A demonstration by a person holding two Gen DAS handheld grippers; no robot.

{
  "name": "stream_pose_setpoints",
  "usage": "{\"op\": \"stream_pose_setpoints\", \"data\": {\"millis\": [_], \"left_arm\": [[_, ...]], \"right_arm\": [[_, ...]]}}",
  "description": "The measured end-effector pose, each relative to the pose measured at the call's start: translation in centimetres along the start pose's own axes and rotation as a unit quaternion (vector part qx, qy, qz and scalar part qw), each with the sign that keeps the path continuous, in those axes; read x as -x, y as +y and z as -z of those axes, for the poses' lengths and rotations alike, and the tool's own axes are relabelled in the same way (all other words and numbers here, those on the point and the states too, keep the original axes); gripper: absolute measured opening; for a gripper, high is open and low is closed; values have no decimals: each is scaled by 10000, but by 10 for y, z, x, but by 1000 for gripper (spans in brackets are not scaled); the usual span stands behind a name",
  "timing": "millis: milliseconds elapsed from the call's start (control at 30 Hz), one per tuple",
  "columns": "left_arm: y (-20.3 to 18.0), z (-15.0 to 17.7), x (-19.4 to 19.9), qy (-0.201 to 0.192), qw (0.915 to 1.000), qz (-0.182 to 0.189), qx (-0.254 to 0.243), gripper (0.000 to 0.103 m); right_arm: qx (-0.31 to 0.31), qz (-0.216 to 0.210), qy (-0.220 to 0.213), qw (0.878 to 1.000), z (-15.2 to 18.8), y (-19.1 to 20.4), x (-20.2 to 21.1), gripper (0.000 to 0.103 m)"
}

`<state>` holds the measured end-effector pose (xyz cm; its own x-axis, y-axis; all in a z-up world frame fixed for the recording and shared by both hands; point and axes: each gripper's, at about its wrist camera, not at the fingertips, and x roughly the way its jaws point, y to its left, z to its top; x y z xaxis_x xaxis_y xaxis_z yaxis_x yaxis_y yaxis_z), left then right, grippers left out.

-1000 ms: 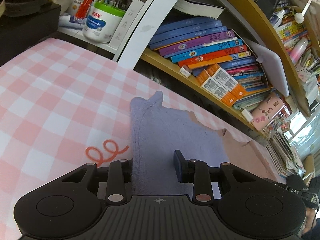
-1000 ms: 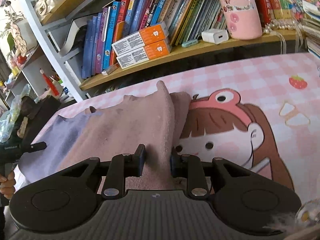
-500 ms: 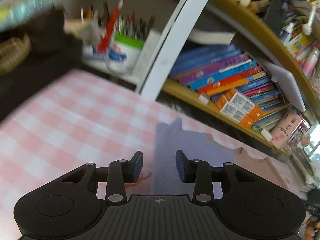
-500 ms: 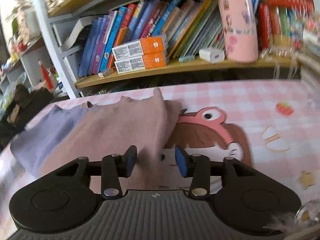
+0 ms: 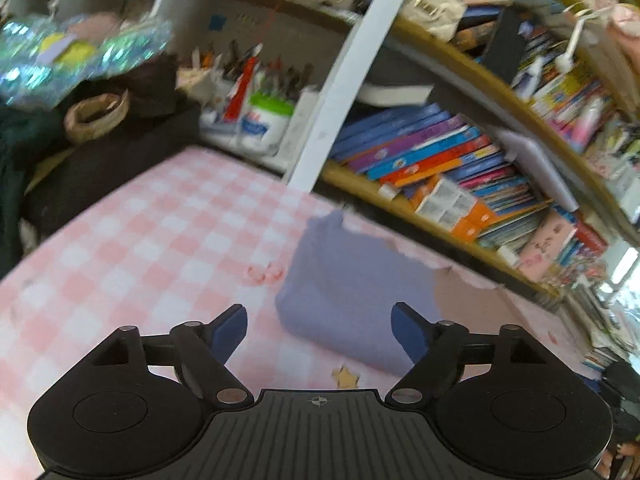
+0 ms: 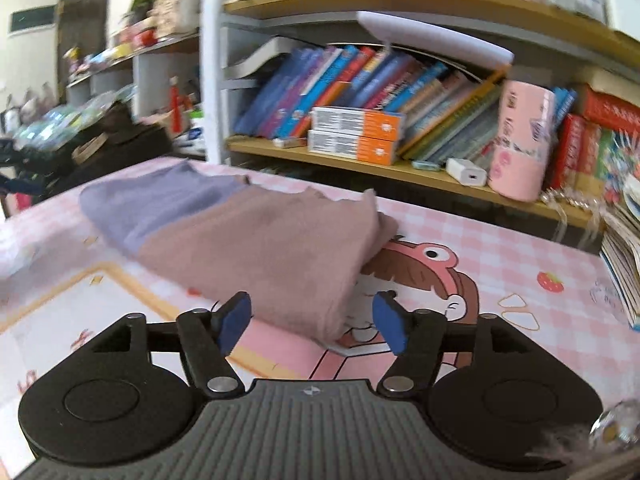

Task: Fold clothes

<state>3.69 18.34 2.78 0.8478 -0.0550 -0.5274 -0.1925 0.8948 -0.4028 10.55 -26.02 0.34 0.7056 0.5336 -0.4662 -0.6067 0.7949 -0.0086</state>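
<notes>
Both jaws had just been opening, nothing between them: left hand-held gripper and right hand-held gripper released. Folded purple-and-pink garment lay flat on the checked bench, below the bookshelf.

A lived-in home study or child's room: crowded wooden shelves hold rows of colourful books, a pink cartoon tumbler and a tub of pens, while a pink checked cartoon cloth covers the table.
</notes>
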Motion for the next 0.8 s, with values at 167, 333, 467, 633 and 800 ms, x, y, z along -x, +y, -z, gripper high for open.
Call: {"op": "stream_pose_setpoints", "data": {"millis": [167, 333, 467, 633, 800], "left_arm": [[-5, 11, -9, 219, 9988, 166, 401, 82], [-3, 18, -22, 228, 9949, 138, 975, 82], [5, 21, -38, 334, 9847, 142, 1707, 82], [12, 22, -55, 186, 9692, 123, 2451, 76], [16, 20, -68, -72, 9539, -28, 2999, 54]], "right_arm": [[73, -201, -34, 9998, 5, 1, 3, 72], [175, -356, -15, 9992, 8, -6, -1, 73], [273, -353, 26, 9990, 6, -17, -9, 73], [144, -528, 103, 9984, -3, -33, -24, 71], [105, -683, 190, 9974, -10, -40, -40, 63]]}}
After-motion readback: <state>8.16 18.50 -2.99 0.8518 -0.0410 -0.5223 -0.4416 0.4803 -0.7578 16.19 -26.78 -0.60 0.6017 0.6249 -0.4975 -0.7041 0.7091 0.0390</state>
